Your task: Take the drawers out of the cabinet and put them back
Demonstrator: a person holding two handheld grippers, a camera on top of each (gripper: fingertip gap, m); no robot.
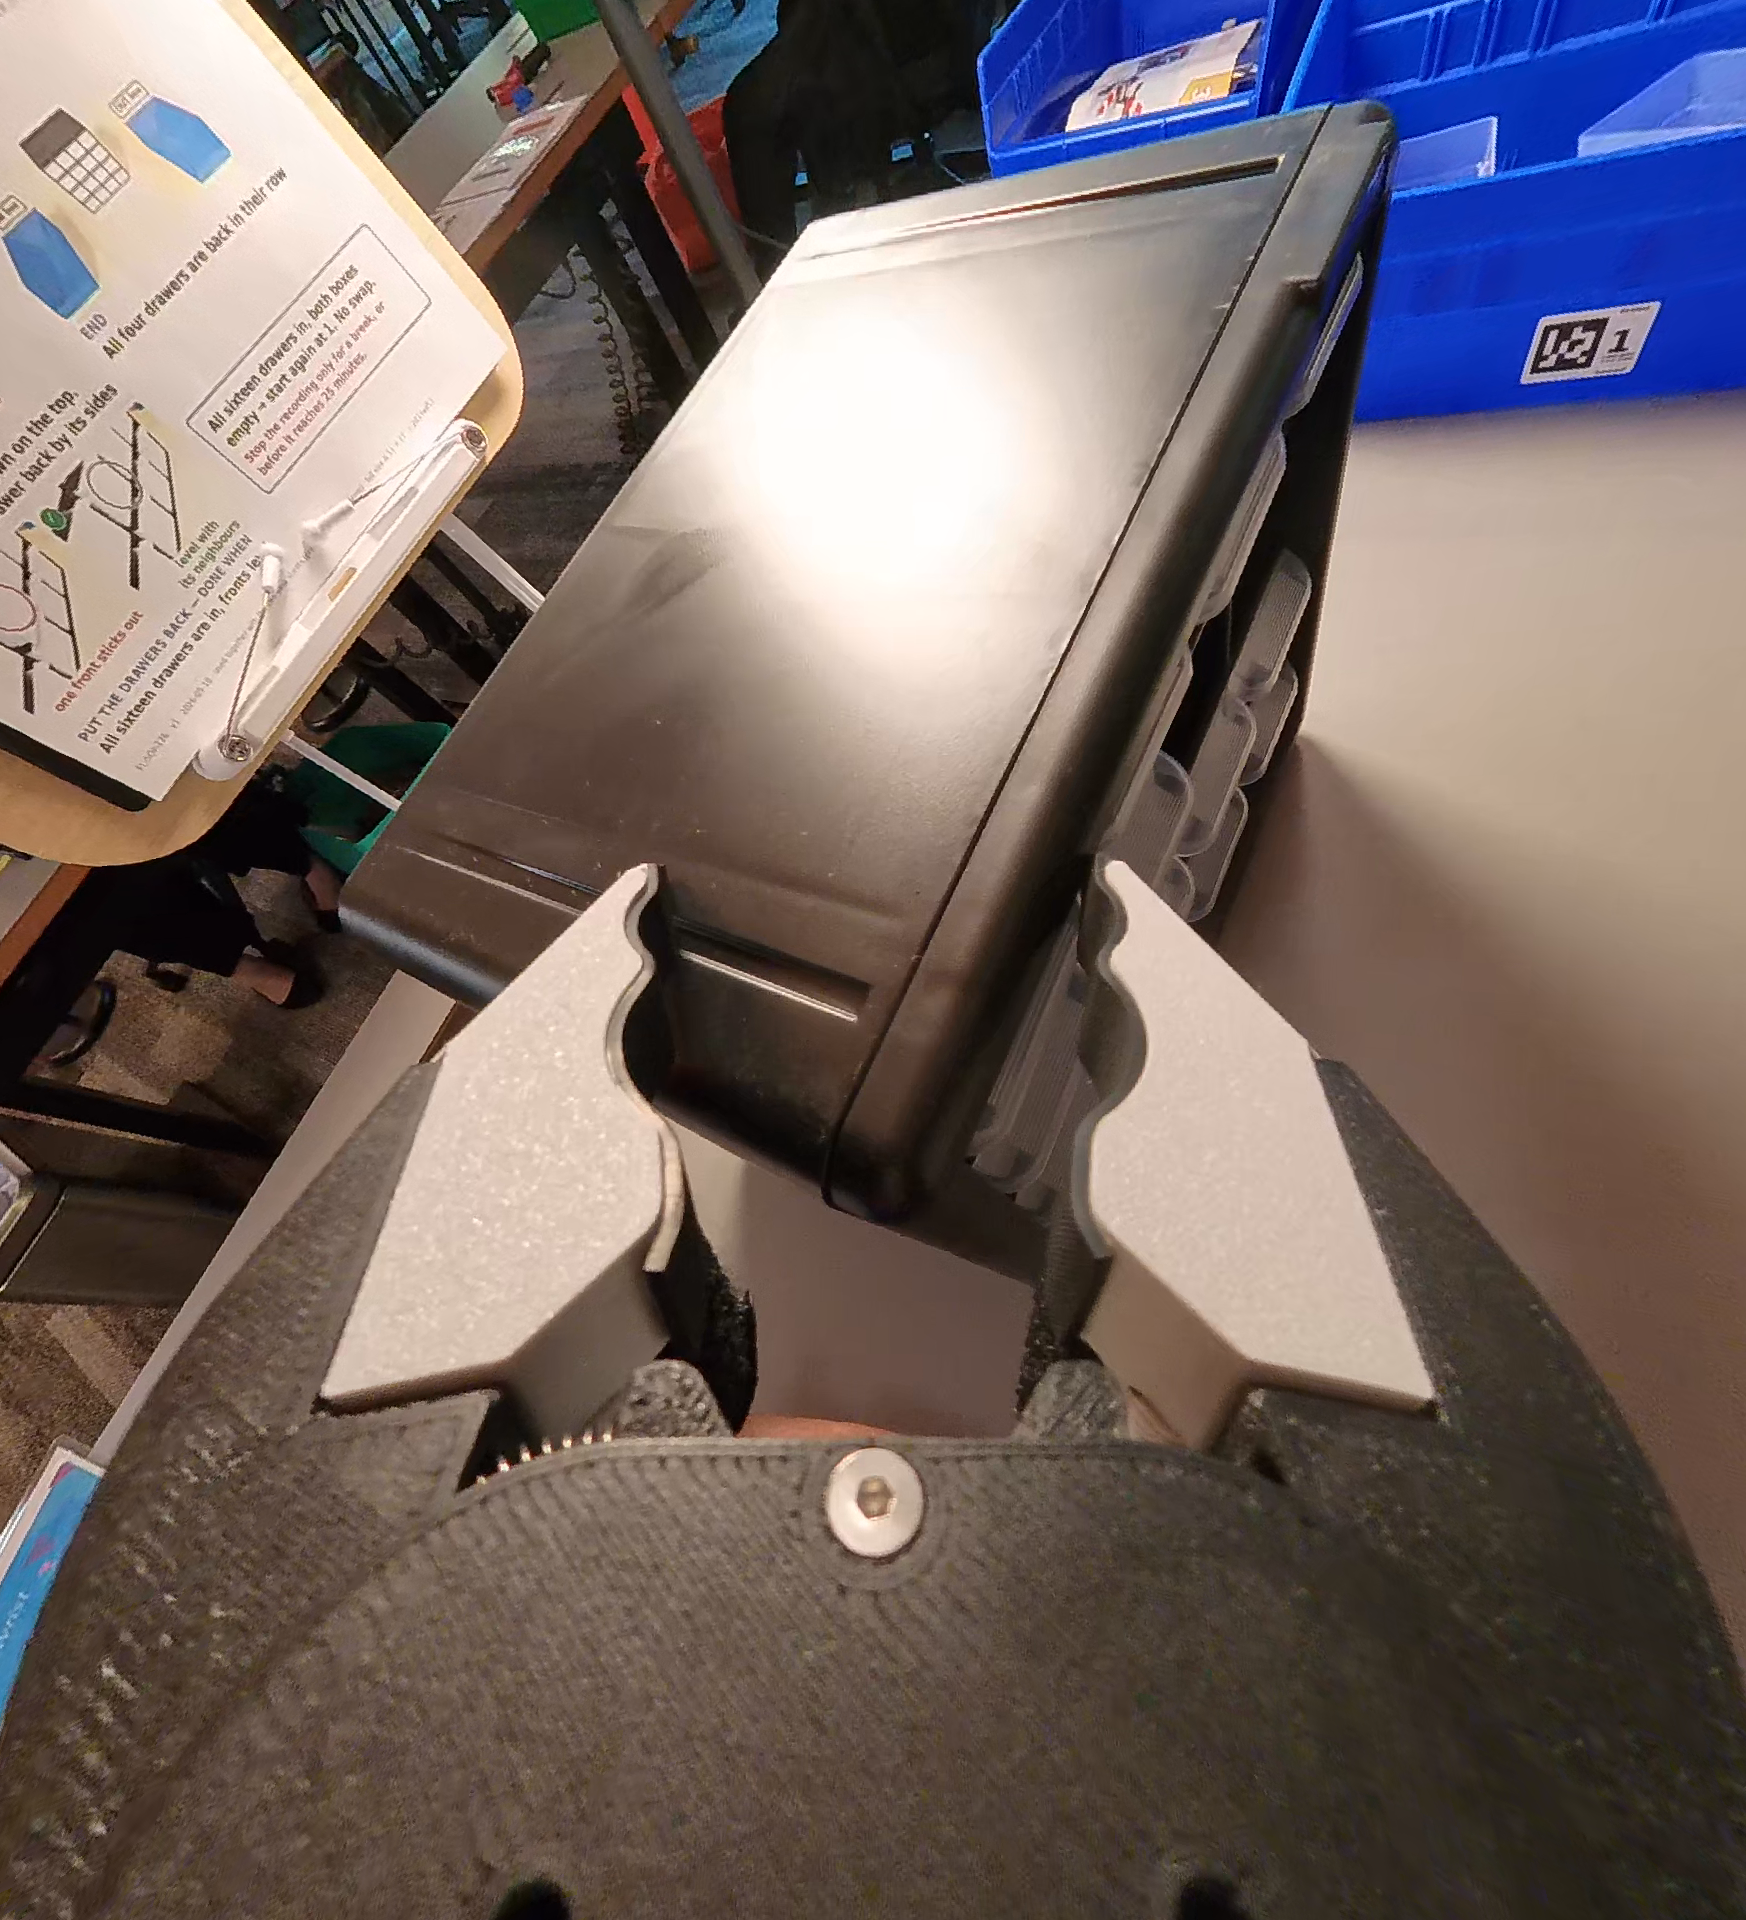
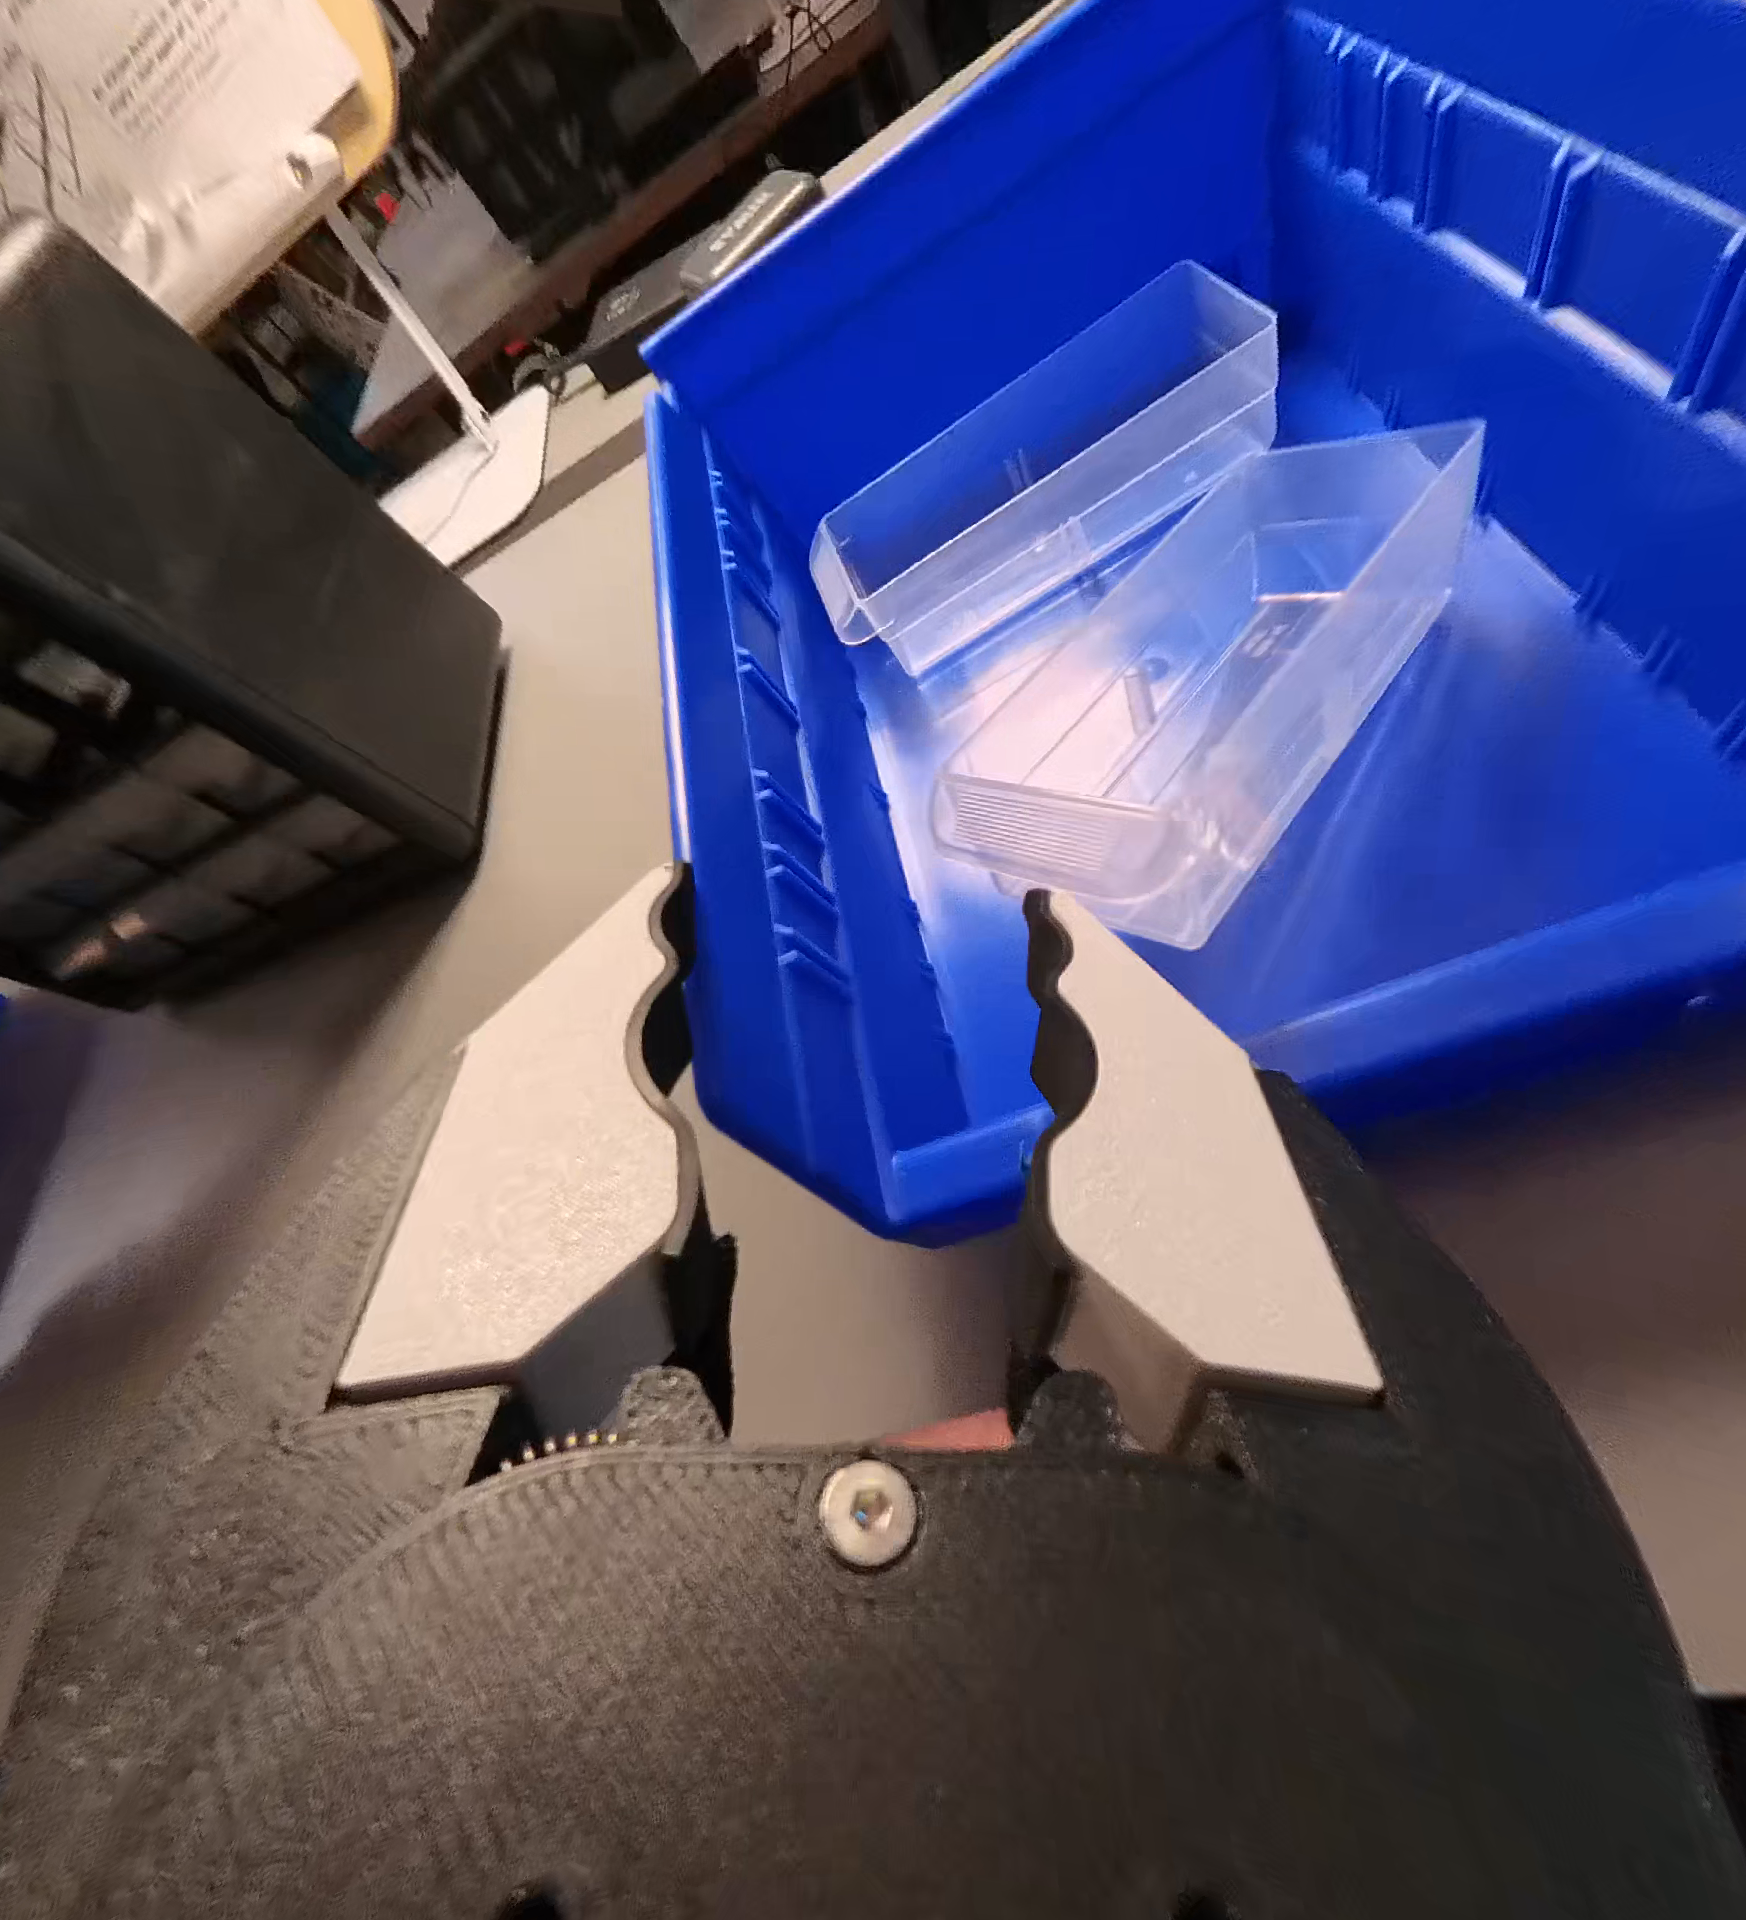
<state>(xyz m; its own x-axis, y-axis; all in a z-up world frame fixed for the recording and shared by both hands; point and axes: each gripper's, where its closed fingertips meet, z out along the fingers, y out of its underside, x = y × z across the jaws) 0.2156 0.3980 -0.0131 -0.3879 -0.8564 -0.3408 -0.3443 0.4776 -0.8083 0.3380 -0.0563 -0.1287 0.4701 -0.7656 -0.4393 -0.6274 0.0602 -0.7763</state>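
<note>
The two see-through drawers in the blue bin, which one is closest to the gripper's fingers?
The lower clear drawer, the one whose ribbed front handle points at the open right gripper. The other clear drawer sits farther back, partly resting on it, in the blue bin.

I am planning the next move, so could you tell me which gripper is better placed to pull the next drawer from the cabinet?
Probably the right gripper: open, holding nothing. The left gripper straddles the cabinet top corner.
</note>
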